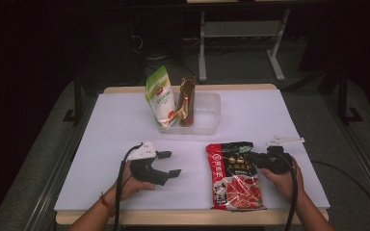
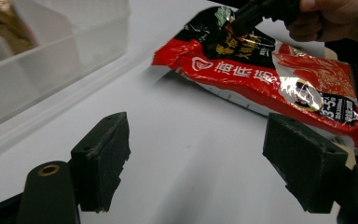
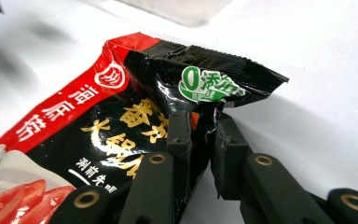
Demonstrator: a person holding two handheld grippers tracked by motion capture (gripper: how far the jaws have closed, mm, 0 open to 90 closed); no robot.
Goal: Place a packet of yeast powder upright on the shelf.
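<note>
A red and black sauce packet (image 1: 234, 175) with Chinese lettering lies flat on the white table, at the front right. My right gripper (image 1: 249, 158) is shut on the packet's black upper right edge (image 3: 200, 128), pinching the foil between its pads. In the left gripper view the same packet (image 2: 279, 77) lies ahead to the right, with the right gripper's tip (image 2: 244, 21) on its far end. My left gripper (image 1: 169, 163) hovers over bare table left of the packet, jaws wide open with nothing between them (image 2: 196, 163).
A clear plastic bin (image 1: 207, 115) stands at the table's back middle, holding an upright green and white pouch (image 1: 161, 96) and a gold and brown packet (image 1: 187, 102). The bin's wall (image 2: 51, 65) is close on the left in the left gripper view.
</note>
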